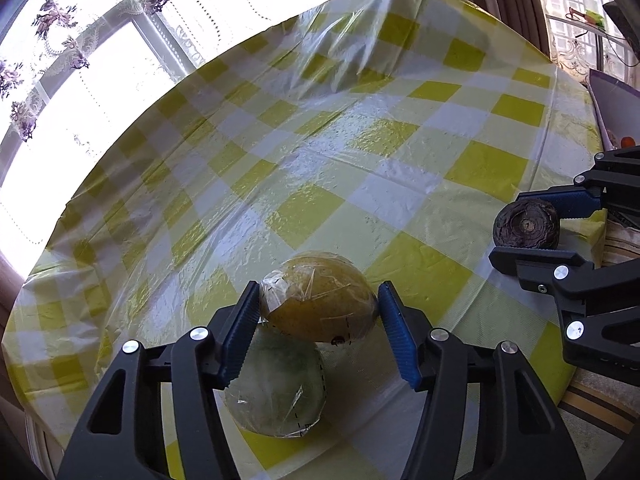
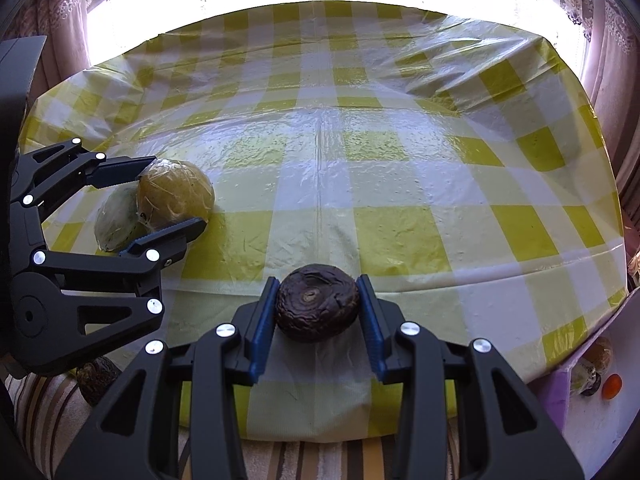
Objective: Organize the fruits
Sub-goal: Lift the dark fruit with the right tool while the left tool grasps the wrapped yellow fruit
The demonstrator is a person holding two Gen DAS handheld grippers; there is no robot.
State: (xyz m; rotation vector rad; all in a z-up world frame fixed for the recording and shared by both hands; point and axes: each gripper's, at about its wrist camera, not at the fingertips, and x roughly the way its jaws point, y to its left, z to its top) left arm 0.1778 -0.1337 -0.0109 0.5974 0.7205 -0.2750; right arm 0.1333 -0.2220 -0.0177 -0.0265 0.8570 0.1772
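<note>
Cling-wrapped yellow round fruit (image 1: 318, 304) sits in my left claw (image 1: 318, 322), seemingly pinched for lifting, while my right claw (image 2: 317, 310) grips the wrinkled dark purple fruit (image 2: 316, 307) above the bench (image 2: 400, 184).

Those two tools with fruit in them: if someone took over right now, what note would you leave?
Left tool: closed around the yellow wrapped fruit, which touches the green wrapped fruit on the checked tablecloth.
Right tool: shut on the dark wrinkled fruit near the table's front edge.
Done: both fruits gripped.
Left: carry each to its place, possibly the box at far right with fruit inside; then the green one.
</note>
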